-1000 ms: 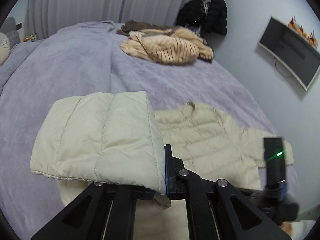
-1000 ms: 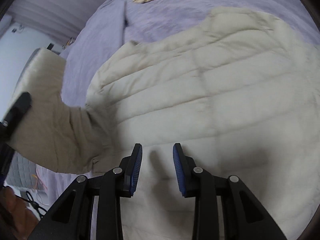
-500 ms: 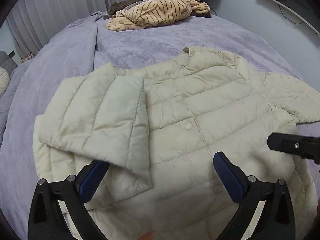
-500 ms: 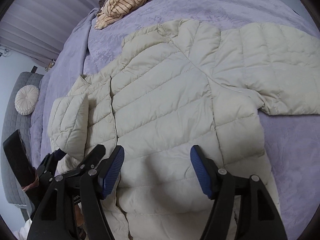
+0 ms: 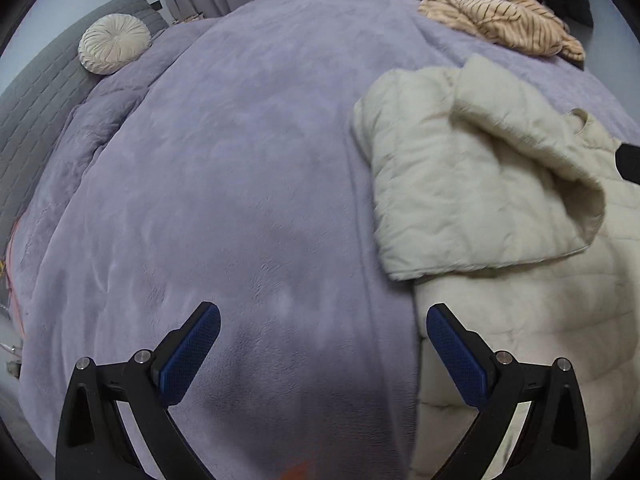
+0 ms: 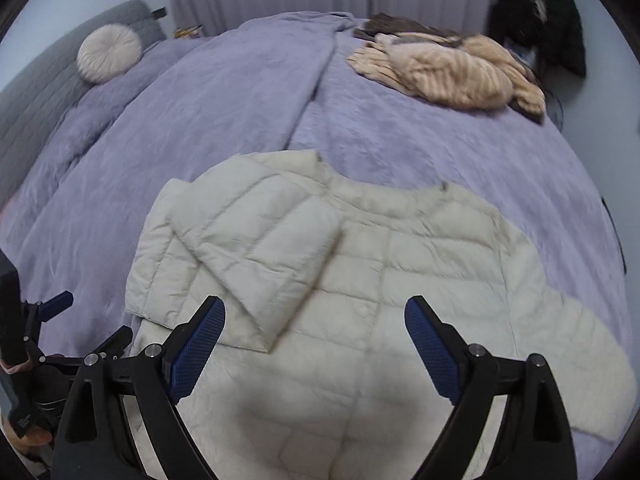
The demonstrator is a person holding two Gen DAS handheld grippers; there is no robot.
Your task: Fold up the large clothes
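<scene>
Sleeve point(image 6: 256, 256) lay folded across jacket point(image 6: 400, 280) for narrowing; your left gripper point(image 5: 323, 350) wide, empty; right gripper point(image 6: 314, 344) had just been opening, nothing between.

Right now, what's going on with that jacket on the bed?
A person with two handheld grippers is folding the cream puffer jacket on the purple blanket. One sleeve already lies folded across the front; the other sleeve is spread out. Both the left gripper and the right gripper are open, holding nothing, the right one's fingers having just widened.

Two wrist views, angled steeply down over the bed point(image 5: 240, 160).
Left faces bare cover; right faces the jacket point(image 6: 400, 280); both share it.
</scene>
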